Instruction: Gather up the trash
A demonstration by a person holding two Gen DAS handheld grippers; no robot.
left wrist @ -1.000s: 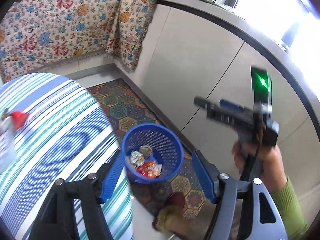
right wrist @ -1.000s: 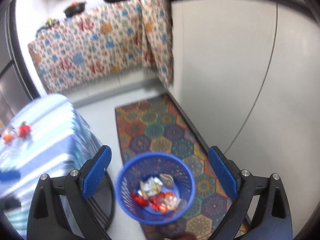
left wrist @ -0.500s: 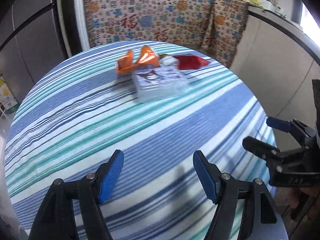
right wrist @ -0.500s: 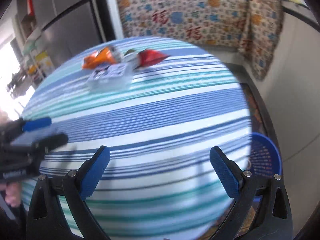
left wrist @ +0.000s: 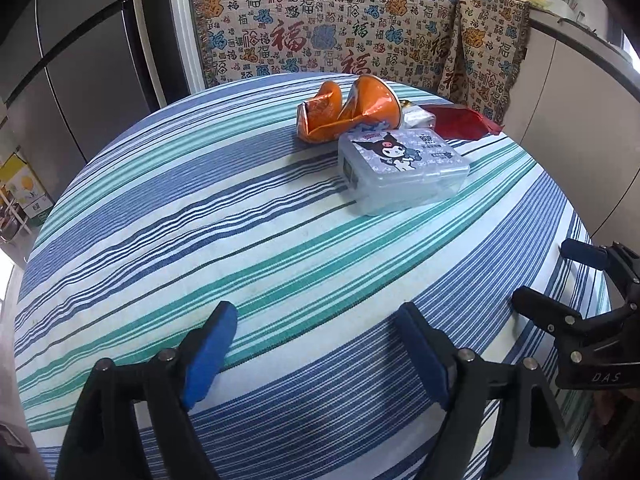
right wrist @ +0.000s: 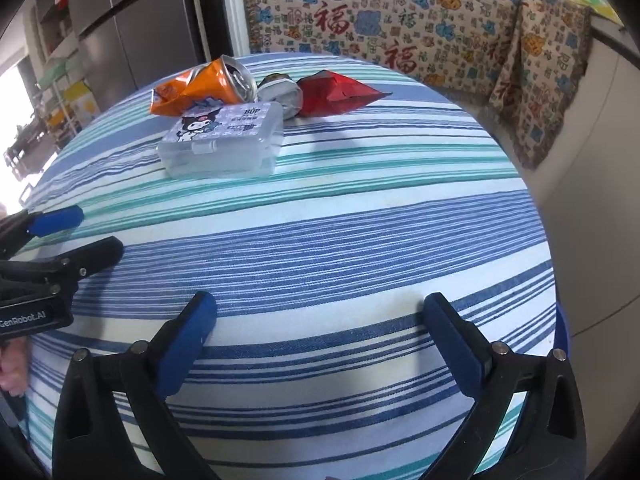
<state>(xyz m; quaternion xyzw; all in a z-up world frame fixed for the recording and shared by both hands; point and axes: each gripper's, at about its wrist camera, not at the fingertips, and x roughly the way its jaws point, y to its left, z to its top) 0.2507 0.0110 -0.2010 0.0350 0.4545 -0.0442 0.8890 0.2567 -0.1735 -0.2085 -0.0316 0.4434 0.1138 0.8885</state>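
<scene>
On the far side of the round striped table (left wrist: 248, 240) lie a crushed orange can (left wrist: 348, 114), a crumpled silver wrapper (left wrist: 418, 118) and a red wrapper (left wrist: 464, 122). They also show in the right wrist view: the can (right wrist: 204, 86), the silver wrapper (right wrist: 282, 94), the red wrapper (right wrist: 340, 94). My left gripper (left wrist: 316, 348) is open and empty over the near table edge. My right gripper (right wrist: 320, 340) is open and empty beside it, and shows in the left wrist view (left wrist: 556, 276). The left gripper appears in the right wrist view (right wrist: 80, 232).
A clear plastic box with a cartoon lid (left wrist: 400, 168) stands just in front of the trash, also in the right wrist view (right wrist: 226, 140). The blue bin's rim (right wrist: 562, 332) peeks out past the table's right edge. A patterned cloth (left wrist: 340, 28) hangs behind, cabinets to the right.
Both grippers swung up from the blue bin on the floor to face the table, then moved closer to the trash. Both stayed open and empty.
</scene>
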